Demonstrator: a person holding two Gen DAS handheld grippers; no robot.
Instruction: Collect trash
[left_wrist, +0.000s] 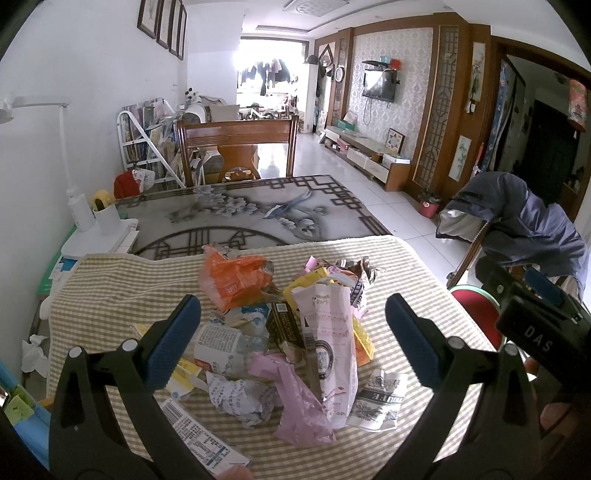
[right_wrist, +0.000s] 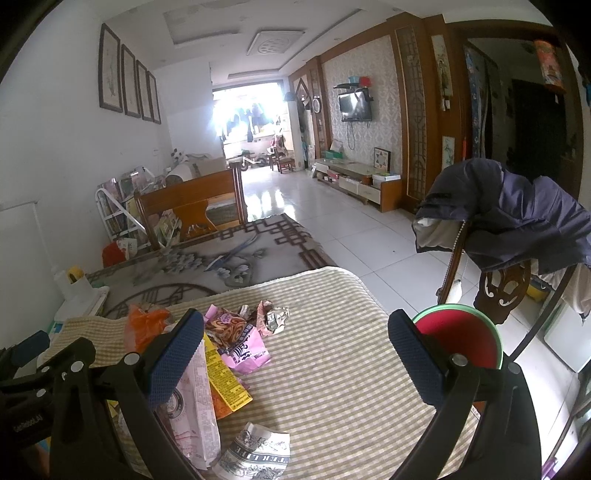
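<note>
A heap of trash (left_wrist: 280, 332) lies on the striped cloth (left_wrist: 110, 295): an orange bag (left_wrist: 232, 280), a long pink paper wrapper (left_wrist: 332, 339), a pink plastic bag (left_wrist: 299, 410), crumpled paper and a black-and-white wrapper (left_wrist: 380, 400). My left gripper (left_wrist: 291, 339) hovers open above the heap, holding nothing. In the right wrist view my right gripper (right_wrist: 295, 354) is open over bare cloth (right_wrist: 332, 369), with the pink wrapper (right_wrist: 195, 413) under its left finger (right_wrist: 173, 362) and a yellow pack (right_wrist: 225, 380) beside it. A red bin with a green rim (right_wrist: 465, 339) stands past the table's right edge.
The right gripper's body (left_wrist: 532, 314) shows at the right of the left wrist view. A chair draped with a blue jacket (right_wrist: 517, 218) stands right of the table. A lamp base and white cup (left_wrist: 107, 218) sit at the left. A wooden chair (left_wrist: 236, 147) stands at the far end.
</note>
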